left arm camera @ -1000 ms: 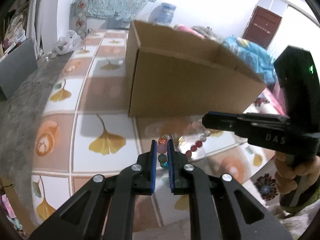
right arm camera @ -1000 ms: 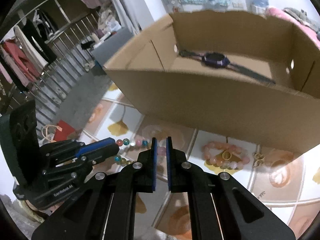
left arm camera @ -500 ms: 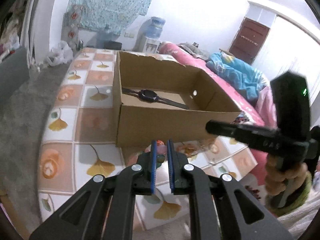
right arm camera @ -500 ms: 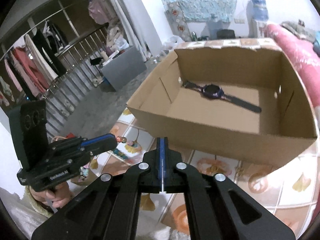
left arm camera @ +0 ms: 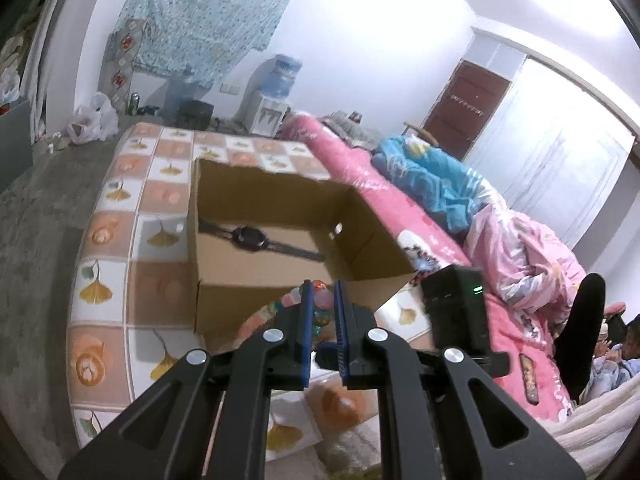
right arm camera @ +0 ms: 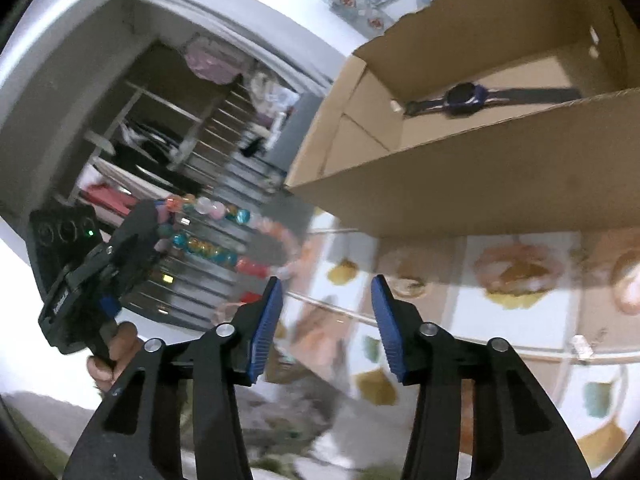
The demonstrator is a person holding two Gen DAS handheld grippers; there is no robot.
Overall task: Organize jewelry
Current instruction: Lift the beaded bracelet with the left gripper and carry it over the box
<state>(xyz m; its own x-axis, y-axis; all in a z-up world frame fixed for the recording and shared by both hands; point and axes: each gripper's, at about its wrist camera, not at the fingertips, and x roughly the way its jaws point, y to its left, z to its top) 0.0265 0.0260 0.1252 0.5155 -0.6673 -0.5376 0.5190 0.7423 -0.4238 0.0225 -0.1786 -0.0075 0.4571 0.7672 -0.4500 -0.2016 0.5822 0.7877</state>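
My left gripper (left arm camera: 320,294) is shut on a string of coloured beads (left arm camera: 320,300), lifted above the tiled cloth in front of the cardboard box (left arm camera: 256,300). In the right wrist view the left gripper (right arm camera: 154,220) holds the bead string (right arm camera: 216,240), which hangs in the air to its right. My right gripper (right arm camera: 326,282) has its jaws opening with nothing between them; the string's far end is just above its left fingertip (right arm camera: 274,292). A dark watch (left arm camera: 250,236) lies inside the box (right arm camera: 460,184); from the right it shows as the watch (right arm camera: 464,94).
The table cloth (left arm camera: 104,288) has ginkgo-leaf tiles. A blurred pink bracelet (right arm camera: 516,270) and a small silver piece (right arm camera: 580,346) lie in front of the box. A bed with pink bedding (left arm camera: 520,248) is right, a person (left arm camera: 624,356) beyond, a clothes rack (right arm camera: 160,140) left.
The left gripper has risen with the bead string, which left the cloth. The right gripper's jaws went from shut to apart, and its view has tilted.
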